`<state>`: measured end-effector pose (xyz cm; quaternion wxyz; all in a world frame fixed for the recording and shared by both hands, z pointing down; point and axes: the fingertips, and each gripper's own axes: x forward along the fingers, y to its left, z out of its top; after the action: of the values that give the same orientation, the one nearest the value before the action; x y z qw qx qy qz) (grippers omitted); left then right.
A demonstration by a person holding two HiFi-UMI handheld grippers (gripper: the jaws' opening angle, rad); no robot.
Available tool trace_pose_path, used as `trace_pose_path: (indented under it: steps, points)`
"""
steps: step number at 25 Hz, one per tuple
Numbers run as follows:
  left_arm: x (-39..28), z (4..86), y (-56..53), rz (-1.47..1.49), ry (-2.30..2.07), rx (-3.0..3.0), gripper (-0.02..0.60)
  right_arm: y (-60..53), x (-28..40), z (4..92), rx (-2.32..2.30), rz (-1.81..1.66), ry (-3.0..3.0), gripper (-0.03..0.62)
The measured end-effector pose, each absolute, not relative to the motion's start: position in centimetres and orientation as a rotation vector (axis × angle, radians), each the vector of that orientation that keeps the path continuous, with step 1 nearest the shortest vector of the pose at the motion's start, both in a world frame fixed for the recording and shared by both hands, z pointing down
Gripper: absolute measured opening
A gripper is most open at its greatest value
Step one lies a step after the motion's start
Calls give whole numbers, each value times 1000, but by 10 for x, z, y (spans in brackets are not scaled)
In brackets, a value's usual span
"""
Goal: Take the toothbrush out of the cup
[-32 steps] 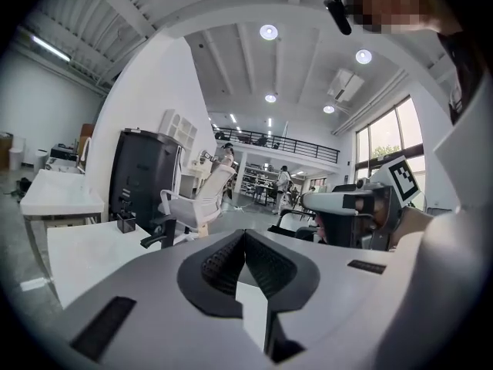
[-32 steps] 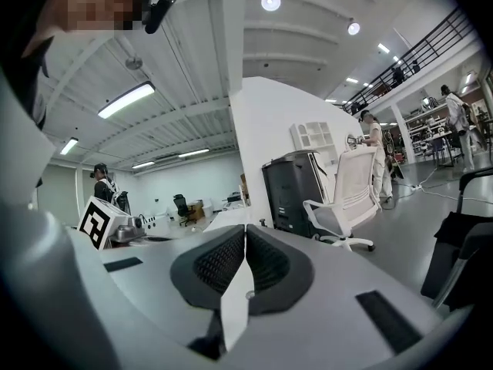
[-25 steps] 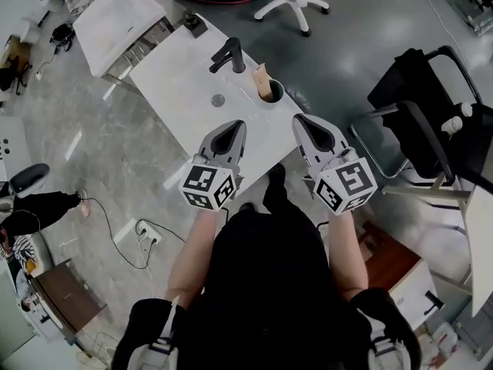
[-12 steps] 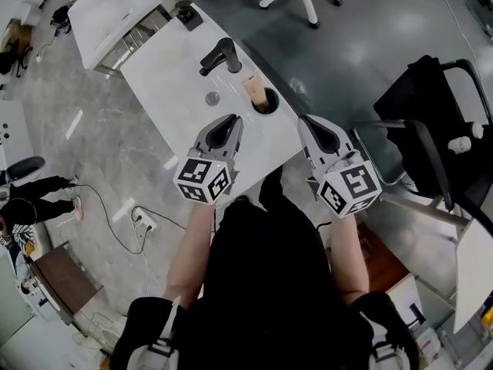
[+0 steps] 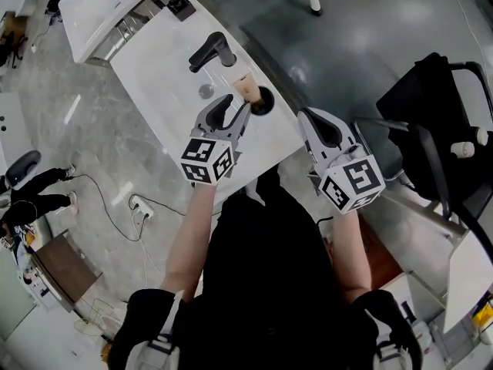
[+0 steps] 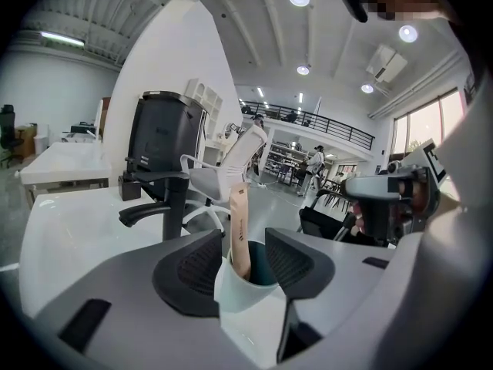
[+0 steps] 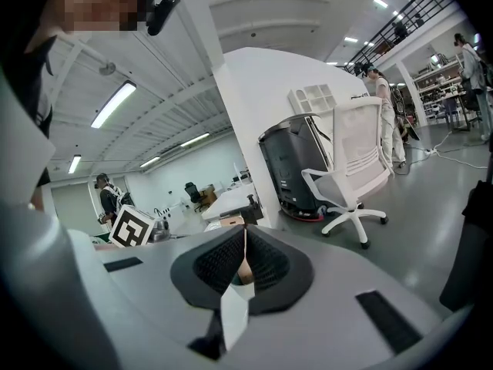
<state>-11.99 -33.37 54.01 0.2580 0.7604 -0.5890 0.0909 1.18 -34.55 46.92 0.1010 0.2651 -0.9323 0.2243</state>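
While the jaws of the left hand-held gripper (image 6: 245, 243) are opening with the cup (image 6: 233, 301) between them, the toothbrush (image 6: 240, 220) has its lower end hidden inside; right hand-held gripper (image 7: 244, 243) is pinched closed.

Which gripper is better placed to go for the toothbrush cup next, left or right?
Left. The left gripper has its jaws opening with the cup and its toothbrush between them, while the right gripper is shut and off to the side of the cup.
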Motion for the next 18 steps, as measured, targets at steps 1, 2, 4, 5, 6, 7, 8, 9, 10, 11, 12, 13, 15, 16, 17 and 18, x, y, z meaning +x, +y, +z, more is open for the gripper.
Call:
trace_pose_path:
  steps: [1,2,4,5,6,7,8,9,10,11,12,13,15,16,17,18]
  points:
    - [-120,543,-339,254,-1597,2062,189,-348,11,471,779,664,-2755,32]
    - [-121,546,-344,261,-1596,2062,193,-350,10,472,773,664,-2756,32]
    - [-119,553,-352,273,-1590,2058,198,-354,9,475,768,667,-2753,32]
    - [-118,556,-356,279,-1586,2055,198,-356,9,475,769,672,-2749,32]
    - [-117,559,-359,286,-1582,2052,198,-357,9,476,768,674,-2748,32]
    - [-116,563,-363,292,-1578,2050,198,-358,8,476,763,673,-2750,32]
    - [-116,565,-366,297,-1574,2048,198,-358,7,477,758,671,-2753,32]
    - [-115,568,-368,300,-1572,2046,196,-358,6,477,756,672,-2753,32]
    - [-115,569,-370,305,-1572,2044,195,-359,6,478,758,678,-2750,32]
    - [-115,571,-371,311,-1575,2042,188,-359,6,478,764,688,-2746,32]
    - [-116,572,-371,318,-1580,2040,178,-359,7,479,772,702,-2743,32]
    - [-116,573,-371,323,-1583,2039,173,-359,8,479,780,715,-2741,32]
    - [-115,573,-371,320,-1581,2045,135,-359,9,479,787,720,-2746,32]
    - [-114,572,-371,319,-1580,2048,119,-359,9,479,786,715,-2748,32]
    - [-114,571,-370,319,-1581,2052,99,-359,10,480,787,712,-2749,32]
    - [-113,571,-370,320,-1583,2056,86,-358,10,480,789,712,-2748,32]
